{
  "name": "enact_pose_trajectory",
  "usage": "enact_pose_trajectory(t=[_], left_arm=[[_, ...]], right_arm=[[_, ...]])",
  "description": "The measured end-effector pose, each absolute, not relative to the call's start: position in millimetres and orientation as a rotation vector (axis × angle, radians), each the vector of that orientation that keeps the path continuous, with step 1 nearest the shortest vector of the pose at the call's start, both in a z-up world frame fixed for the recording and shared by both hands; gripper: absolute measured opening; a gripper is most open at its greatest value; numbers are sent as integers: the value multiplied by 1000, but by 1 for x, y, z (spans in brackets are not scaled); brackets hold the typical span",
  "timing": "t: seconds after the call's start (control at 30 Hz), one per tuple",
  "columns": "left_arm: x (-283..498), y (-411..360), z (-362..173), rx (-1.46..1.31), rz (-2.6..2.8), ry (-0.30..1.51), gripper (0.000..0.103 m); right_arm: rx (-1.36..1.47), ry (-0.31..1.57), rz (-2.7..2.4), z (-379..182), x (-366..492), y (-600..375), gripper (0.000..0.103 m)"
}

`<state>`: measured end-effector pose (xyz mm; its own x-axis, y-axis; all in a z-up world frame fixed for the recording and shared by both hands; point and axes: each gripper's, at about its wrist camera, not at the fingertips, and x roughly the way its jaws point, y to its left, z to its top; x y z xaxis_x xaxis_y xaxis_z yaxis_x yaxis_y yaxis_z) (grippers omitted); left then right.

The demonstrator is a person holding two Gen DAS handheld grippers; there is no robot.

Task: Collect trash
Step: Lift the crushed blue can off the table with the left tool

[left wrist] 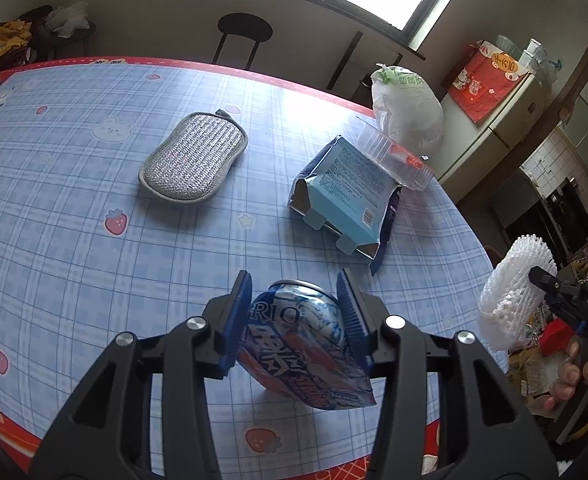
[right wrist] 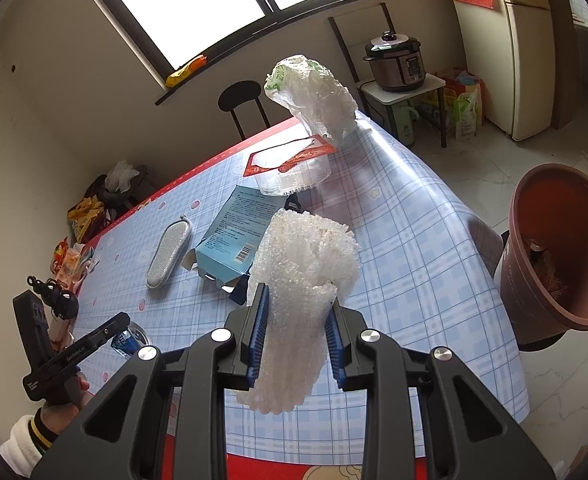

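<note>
Table (left wrist: pixel 74 184) edge curves close on the right side; beyond it, bare floor and a terracotta-coloured bin (right wrist: pixel 554 248) standing just off the corner, mouth tilted toward the right wrist camera. Open tablecloth lies left of the scouring pad (left wrist: pixel 194 158).

Bin contents hard to read, possibly scraps at the bottom. Clear plastic tray (right wrist: pixel 294 168) is see-through and its outline blurs into the white plastic bag (right wrist: pixel 314 96) behind it. Flattened blue carton (left wrist: pixel 344 192) partly hidden behind foam in the right view.

Left gripper (left wrist: pixel 294 308): jaws partly closed, pads pressed on both sides of a crushed drink can (left wrist: pixel 306 344), which tilts with its lower end cut off by the fingers; whether it touches the cloth is unclear.

Right gripper (right wrist: pixel 296 340): jaws narrowed onto a white foam net sleeve (right wrist: pixel 306 276), which sticks up past the fingertips, held above the table near the edge, bin off to the right.
</note>
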<state>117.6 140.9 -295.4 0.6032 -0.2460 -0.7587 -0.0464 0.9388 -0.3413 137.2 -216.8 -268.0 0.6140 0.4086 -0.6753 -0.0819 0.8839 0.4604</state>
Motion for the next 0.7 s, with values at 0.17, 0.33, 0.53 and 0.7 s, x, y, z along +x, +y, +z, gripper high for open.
enact_pose_trajectory(t=[0.17,0.33,0.53,0.7], left_arm=[[113,153,-300,-373,-75,929,72],[104,175,-305,-463,-29,940,77],[80,184,-311,-591,-43,987,76],[61,169,-336,-616,-45,1100,66]], right_arm=[[412,873,297,-268,137,-222,28],[392,868,324,-262,142,-218,28],[371,864,366,-256,148,-212,28],[359,874,407,-257,157,-204,28]])
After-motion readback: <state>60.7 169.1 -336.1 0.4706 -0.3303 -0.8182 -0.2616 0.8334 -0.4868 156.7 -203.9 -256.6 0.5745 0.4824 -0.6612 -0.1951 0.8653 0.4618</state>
